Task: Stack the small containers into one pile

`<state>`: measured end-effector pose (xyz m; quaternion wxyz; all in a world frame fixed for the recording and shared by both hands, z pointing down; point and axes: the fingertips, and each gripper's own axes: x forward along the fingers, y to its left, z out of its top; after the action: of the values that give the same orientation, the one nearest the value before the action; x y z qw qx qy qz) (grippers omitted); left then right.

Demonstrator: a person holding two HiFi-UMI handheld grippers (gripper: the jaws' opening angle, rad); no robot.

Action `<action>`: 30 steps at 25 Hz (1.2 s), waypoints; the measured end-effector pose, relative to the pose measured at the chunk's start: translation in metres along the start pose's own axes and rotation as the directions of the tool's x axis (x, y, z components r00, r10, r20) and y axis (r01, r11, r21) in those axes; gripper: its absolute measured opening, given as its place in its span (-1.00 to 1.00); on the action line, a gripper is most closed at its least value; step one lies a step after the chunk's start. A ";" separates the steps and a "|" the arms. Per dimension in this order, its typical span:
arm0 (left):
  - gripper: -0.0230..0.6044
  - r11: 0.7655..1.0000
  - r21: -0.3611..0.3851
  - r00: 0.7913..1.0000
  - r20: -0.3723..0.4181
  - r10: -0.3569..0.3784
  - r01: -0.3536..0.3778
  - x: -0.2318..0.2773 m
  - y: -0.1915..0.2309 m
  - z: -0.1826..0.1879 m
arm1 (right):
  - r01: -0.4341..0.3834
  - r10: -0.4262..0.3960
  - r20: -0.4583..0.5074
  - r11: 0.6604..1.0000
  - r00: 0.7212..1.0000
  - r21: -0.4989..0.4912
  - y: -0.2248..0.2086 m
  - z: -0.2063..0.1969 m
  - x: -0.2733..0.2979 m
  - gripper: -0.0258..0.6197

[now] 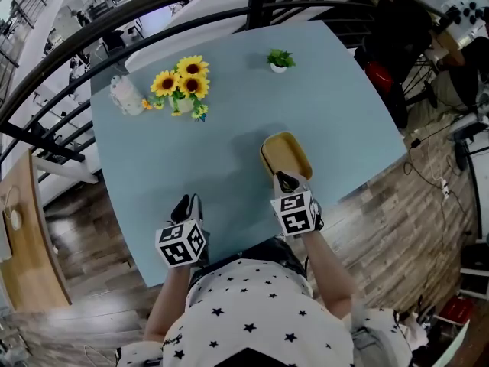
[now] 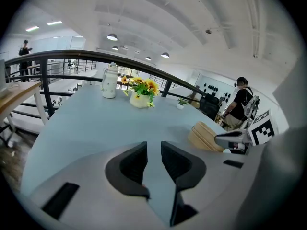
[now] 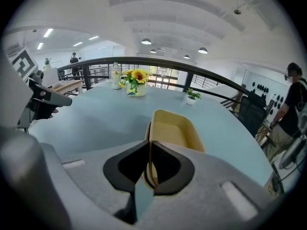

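From the head view, your right hand-held gripper (image 1: 286, 180) is shut on the near edge of the yellow containers (image 1: 286, 154). They are smooth, shaped like a tub with round corners, and empty inside. They sit over the pale blue worktop (image 1: 229, 151), near its front right part. Your left hand-held gripper (image 1: 187, 203) is beside it on the left, well apart from the containers. At the back of the worktop stand sunflowers (image 1: 182, 81) in a white pot, a white jug (image 1: 126, 95), and a small green plant (image 1: 280, 59).

In the left gripper view, your left hand-held gripper (image 2: 153, 159) has its black jaws apart. Only bare blue worktop (image 2: 91, 123) shows between them. To the right, the containers (image 2: 205, 137) look tan, with thin rims in layers, one tucked inside another, and they look tipped. The right hand-held gripper (image 2: 236, 139) meets their near side.

In the right gripper view, your right hand-held gripper (image 3: 149, 150) has its jaws pressed together on the thin near wall of the containers (image 3: 175, 128). The top one is open and has nothing in it. A second rim shows just outside it on the left.
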<state>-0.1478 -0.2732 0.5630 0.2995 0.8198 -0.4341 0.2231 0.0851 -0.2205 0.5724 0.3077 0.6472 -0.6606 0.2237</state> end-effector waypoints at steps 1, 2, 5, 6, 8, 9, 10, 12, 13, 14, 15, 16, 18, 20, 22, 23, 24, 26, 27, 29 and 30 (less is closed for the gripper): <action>-0.64 1.000 0.000 1.000 0.001 0.001 -0.001 -0.001 0.000 0.000 | -0.003 0.003 -0.004 1.000 1.000 0.002 0.000 -0.002 0.001 -0.83; -0.64 1.000 0.000 1.000 0.002 0.002 -0.002 -0.001 0.000 0.000 | -0.007 0.007 -0.009 1.000 1.000 0.004 0.001 -0.003 0.003 -0.83; -0.64 1.000 0.000 1.000 0.004 0.007 -0.007 -0.004 0.003 -0.001 | -0.013 0.013 -0.020 1.000 1.000 0.008 0.003 -0.008 0.007 -0.83; -0.64 1.000 -0.001 1.000 0.005 0.009 -0.009 -0.006 0.003 -0.002 | -0.015 0.015 -0.019 1.000 1.000 0.007 0.004 -0.010 0.008 -0.83; -0.64 1.000 -0.002 1.000 0.005 0.012 -0.012 -0.008 0.005 -0.004 | -0.021 0.021 -0.018 1.000 1.000 0.010 0.005 -0.012 0.011 -0.83; -0.64 1.000 -0.002 1.000 0.005 0.013 -0.013 -0.009 0.005 -0.005 | -0.021 0.021 -0.021 1.000 1.000 0.017 0.005 -0.013 0.011 -0.83; -0.64 1.000 -0.001 1.000 0.005 0.013 -0.013 -0.010 0.006 -0.006 | -0.020 0.020 -0.027 0.999 0.999 0.025 0.006 -0.015 0.012 -0.83; -0.64 1.000 -0.002 1.000 0.007 0.013 -0.013 -0.013 0.007 -0.007 | -0.019 0.020 -0.030 0.999 0.999 0.029 0.006 -0.016 0.014 -0.83; -0.64 1.000 -0.003 1.000 0.008 0.013 -0.013 -0.014 0.007 -0.008 | -0.019 0.020 -0.026 1.000 0.999 0.023 0.006 -0.016 0.015 -0.83; -0.64 1.000 -0.004 1.000 0.009 0.013 -0.012 -0.015 0.008 -0.009 | -0.018 0.018 -0.021 1.000 1.000 0.018 0.006 -0.016 0.017 -0.83; -0.64 1.000 -0.005 1.000 0.010 0.012 -0.012 -0.017 0.010 -0.010 | -0.011 0.012 -0.019 1.000 1.000 0.017 0.006 -0.017 0.017 -0.83; -0.64 1.000 -0.007 1.000 0.012 0.011 -0.011 -0.018 0.011 -0.010 | -0.001 0.002 -0.021 1.000 1.000 0.018 0.005 -0.018 0.017 -0.83; -0.64 1.000 -0.007 1.000 0.017 0.009 -0.009 -0.023 0.012 -0.010 | 0.011 -0.011 -0.027 1.000 1.000 0.022 0.004 -0.021 0.017 -0.83; -0.64 1.000 -0.004 1.000 0.023 0.007 -0.006 -0.028 0.014 -0.009 | 0.017 -0.016 -0.033 1.000 0.999 0.022 0.004 -0.022 0.017 -0.83; -0.64 1.000 -0.001 0.999 0.032 0.004 -0.004 -0.033 0.015 -0.009 | 0.034 -0.033 -0.038 0.999 0.999 0.027 0.003 -0.022 0.014 -0.83; -0.64 1.000 -0.001 0.999 0.037 0.003 -0.003 -0.035 0.016 -0.008 | 0.040 -0.039 -0.036 0.999 0.999 0.032 0.003 -0.022 0.014 -0.83; -0.64 1.000 -0.001 0.999 0.042 0.001 -0.001 -0.038 0.017 -0.008 | 0.041 -0.040 -0.032 0.998 0.999 0.038 0.004 -0.022 0.014 -0.83; -0.64 1.000 0.002 0.999 0.053 -0.001 0.001 -0.042 0.019 -0.009 | 0.029 -0.028 -0.019 0.998 0.999 0.061 0.008 -0.019 0.012 -0.79; -0.64 1.000 0.006 0.998 0.058 -0.001 0.000 -0.044 0.019 -0.008 | 0.023 -0.022 -0.013 0.997 1.000 0.076 0.011 -0.018 0.011 -0.78; -0.64 1.000 0.016 0.998 0.068 0.002 -0.003 -0.048 0.020 -0.007 | 0.013 -0.013 0.003 0.994 1.000 0.105 0.015 -0.016 0.009 -0.77; -0.64 1.000 0.018 0.997 0.075 0.004 -0.005 -0.050 0.020 -0.007 | 0.008 -0.010 0.011 0.994 1.000 0.113 0.018 -0.015 0.008 -0.76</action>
<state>-0.1916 -0.2486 0.5424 0.2750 0.8292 -0.4449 0.1968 0.0693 -0.2149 0.5903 0.2675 0.6679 -0.6458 0.2556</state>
